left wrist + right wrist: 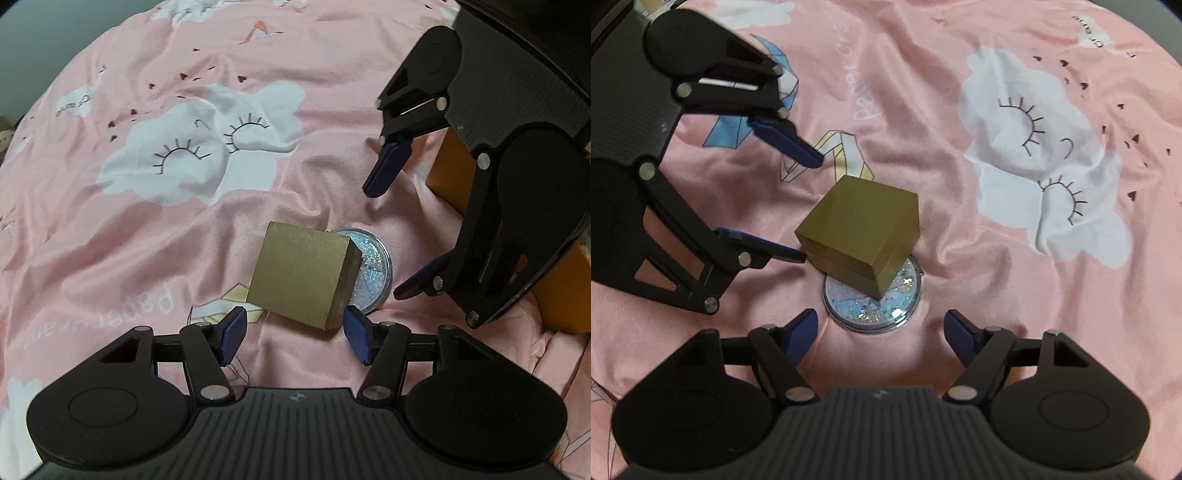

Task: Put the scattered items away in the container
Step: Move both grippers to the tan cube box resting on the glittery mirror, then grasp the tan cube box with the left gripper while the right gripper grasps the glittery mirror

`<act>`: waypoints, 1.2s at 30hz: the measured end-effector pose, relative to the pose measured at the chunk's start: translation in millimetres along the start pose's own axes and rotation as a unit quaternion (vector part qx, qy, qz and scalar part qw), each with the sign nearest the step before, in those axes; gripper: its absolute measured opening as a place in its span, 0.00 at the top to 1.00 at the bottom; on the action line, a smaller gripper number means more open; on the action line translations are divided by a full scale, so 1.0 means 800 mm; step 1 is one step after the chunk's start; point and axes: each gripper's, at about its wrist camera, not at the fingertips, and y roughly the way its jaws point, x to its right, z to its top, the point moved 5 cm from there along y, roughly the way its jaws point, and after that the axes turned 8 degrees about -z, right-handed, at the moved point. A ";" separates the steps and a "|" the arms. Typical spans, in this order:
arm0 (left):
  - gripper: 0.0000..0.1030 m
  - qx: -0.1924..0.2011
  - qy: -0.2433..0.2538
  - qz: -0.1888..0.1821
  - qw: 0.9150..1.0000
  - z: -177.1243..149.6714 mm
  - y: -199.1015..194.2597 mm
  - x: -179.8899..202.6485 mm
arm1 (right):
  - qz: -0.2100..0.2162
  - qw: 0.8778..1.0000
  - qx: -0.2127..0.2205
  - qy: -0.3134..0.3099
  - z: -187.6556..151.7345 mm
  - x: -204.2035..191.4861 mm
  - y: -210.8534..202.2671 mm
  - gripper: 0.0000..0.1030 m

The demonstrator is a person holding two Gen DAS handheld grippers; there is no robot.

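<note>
A gold box lies on the pink bedsheet, partly resting on a round glittery compact. My left gripper is open, its fingertips on either side of the box's near corner, not clamping it. In the right wrist view the gold box covers the far part of the compact. My right gripper is open and empty, just short of the compact. The left gripper shows there too, open, one finger beside the box. The right gripper shows in the left view, open.
An orange box-like container stands at the right behind the right gripper, mostly hidden. The wrinkled pink bedsheet with white cloud prints spreads all around.
</note>
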 end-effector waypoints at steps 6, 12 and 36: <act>0.31 -0.020 0.012 -0.036 0.999 0.013 0.019 -0.013 | 0.012 1.000 -0.012 -0.015 0.005 0.001 0.006 0.25; 0.25 -0.040 0.037 -0.053 0.997 0.026 0.034 -0.018 | 0.020 1.000 -0.020 -0.011 0.007 0.004 0.015 0.25; 0.25 -0.112 0.104 -0.124 0.980 0.051 0.064 -0.025 | 0.034 0.999 -0.026 0.014 0.009 0.010 0.015 0.25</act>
